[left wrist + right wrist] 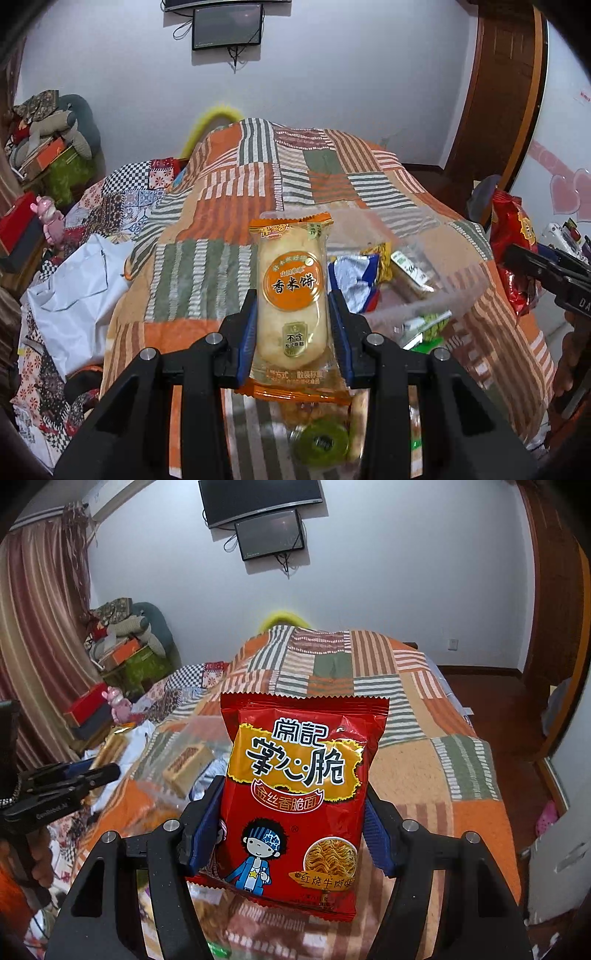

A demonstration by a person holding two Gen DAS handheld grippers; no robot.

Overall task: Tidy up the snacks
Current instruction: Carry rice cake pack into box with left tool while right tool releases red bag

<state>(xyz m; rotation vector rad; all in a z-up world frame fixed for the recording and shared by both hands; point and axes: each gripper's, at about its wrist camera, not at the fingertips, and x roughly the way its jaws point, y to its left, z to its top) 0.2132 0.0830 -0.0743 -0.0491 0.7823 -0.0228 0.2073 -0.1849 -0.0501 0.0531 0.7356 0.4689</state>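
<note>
My left gripper is shut on an orange rice cracker packet and holds it upright above the bed. My right gripper is shut on a red crispy noodle bag, also held up. A clear plastic box with several snack packets lies on the striped quilt, right of the cracker; it also shows in the right wrist view. The right gripper and the red bag show at the right edge of the left wrist view. The left gripper shows at the left of the right wrist view.
A white plastic bag and a red box lie left of the bed. A cluttered chair stands by the curtain. Two screens hang on the wall. More snacks lie below the left gripper.
</note>
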